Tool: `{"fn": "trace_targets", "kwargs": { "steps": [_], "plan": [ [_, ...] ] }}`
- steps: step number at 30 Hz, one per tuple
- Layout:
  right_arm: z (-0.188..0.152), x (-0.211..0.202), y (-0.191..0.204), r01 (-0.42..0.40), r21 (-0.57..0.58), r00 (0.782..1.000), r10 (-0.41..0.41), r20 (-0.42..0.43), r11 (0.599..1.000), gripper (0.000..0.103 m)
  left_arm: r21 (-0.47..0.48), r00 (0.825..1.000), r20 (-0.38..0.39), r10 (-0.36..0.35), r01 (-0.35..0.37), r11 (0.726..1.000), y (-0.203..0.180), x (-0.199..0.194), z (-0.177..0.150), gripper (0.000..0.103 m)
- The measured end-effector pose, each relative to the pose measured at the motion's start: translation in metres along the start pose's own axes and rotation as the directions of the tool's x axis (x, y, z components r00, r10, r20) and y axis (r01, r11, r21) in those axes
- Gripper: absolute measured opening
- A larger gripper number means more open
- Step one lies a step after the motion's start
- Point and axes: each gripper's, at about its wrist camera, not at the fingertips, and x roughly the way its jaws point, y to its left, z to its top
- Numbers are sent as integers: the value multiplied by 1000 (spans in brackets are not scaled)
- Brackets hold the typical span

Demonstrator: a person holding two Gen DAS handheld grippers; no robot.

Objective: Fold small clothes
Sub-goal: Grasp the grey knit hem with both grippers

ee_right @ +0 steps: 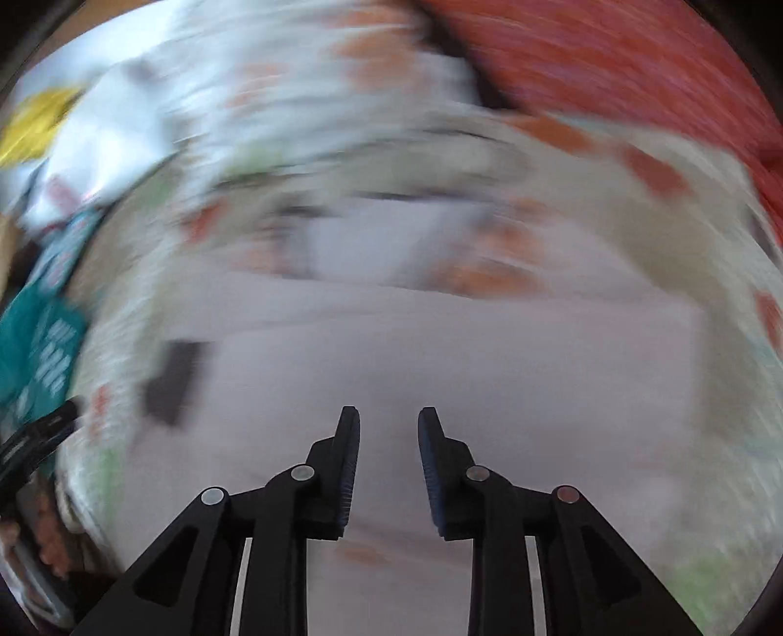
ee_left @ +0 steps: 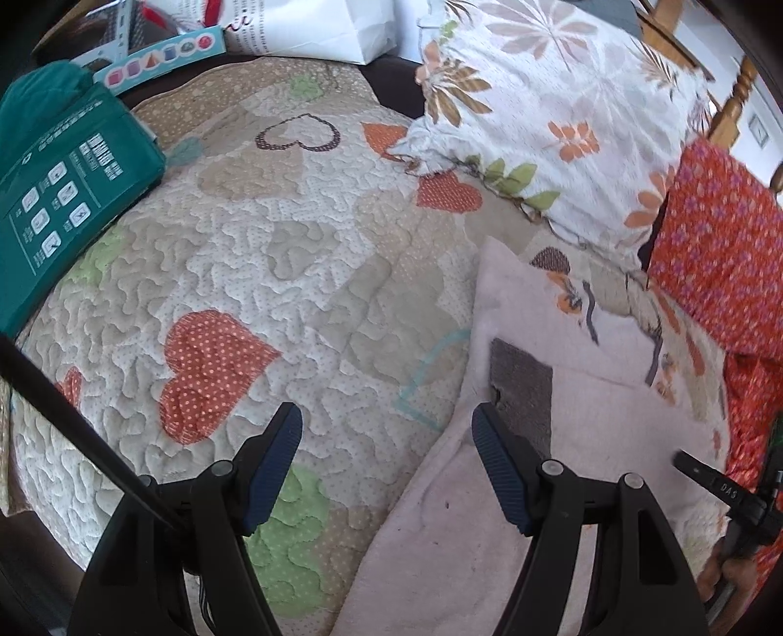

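Note:
A pale pink small garment (ee_left: 577, 440) with a grey-brown patch (ee_left: 521, 386) and an orange print lies flat on the quilt at the lower right. My left gripper (ee_left: 386, 416) is open and empty above the garment's left edge. The right wrist view is blurred by motion; it shows the pink garment (ee_right: 440, 352) spread below my right gripper (ee_right: 389, 416), which is partly open and holds nothing. The tip of the right gripper (ee_left: 704, 477) shows at the garment's right edge in the left wrist view.
The quilt (ee_left: 293, 274) with heart patches covers the bed. A teal package (ee_left: 63, 195) lies at the left, a floral pillow (ee_left: 548, 112) at the back right, a red patterned cushion (ee_left: 719, 264) at the right, and a white bag (ee_left: 323, 24) at the back.

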Motion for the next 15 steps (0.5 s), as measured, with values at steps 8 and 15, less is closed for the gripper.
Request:
{"fn": "trace_targets", "kwargs": {
  "steps": [8,15],
  "plan": [
    [-64,-78,-108,21,231,992,-49,118,973,37,92,996,-67,56,-50,994,-7,19,-19,71],
    [-142,-65,-142,-153,397,988,134,75,905,38,90,989,-143,-39,52,995,1,32,-55,71]
  ]
}}
